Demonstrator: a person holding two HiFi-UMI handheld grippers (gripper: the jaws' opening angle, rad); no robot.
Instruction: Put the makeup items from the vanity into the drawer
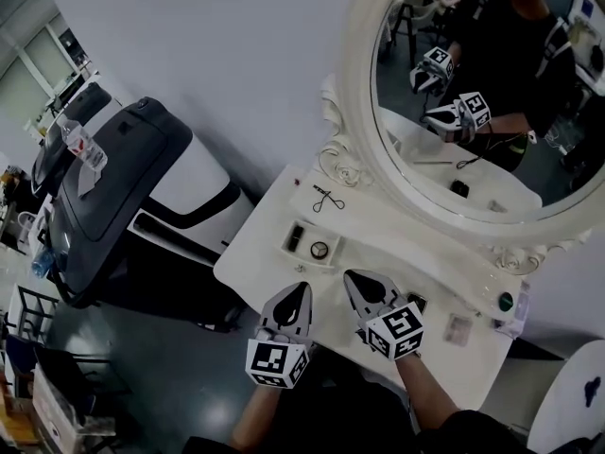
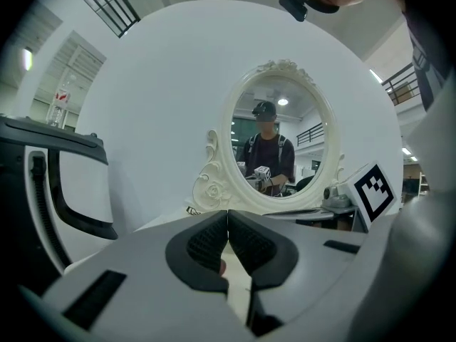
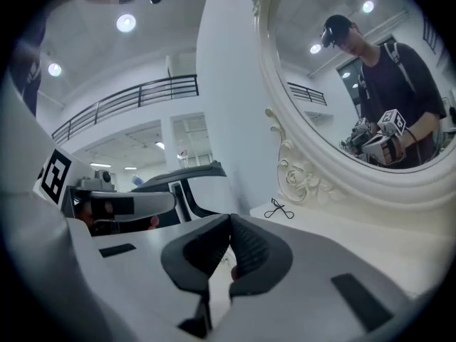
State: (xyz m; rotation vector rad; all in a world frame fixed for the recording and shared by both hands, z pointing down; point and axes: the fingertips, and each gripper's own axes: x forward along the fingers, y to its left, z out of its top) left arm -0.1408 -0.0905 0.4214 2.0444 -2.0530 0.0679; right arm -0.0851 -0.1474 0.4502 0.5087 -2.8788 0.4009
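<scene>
Here, tray (image 1: 334, 243) holds round item (image 1: 319, 250).

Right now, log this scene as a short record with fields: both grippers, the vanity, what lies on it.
left gripper: fingers together, nothing between them
right gripper: fingers together, nothing between them
both grippers: low over the vanity's near edge, side by side
vanity: white top, oval mirror at its back
eyelash curler: lying on the top by the mirror's frame
tray: holds a small round case and a dark rectangular item
drawer: cannot be made out
</scene>
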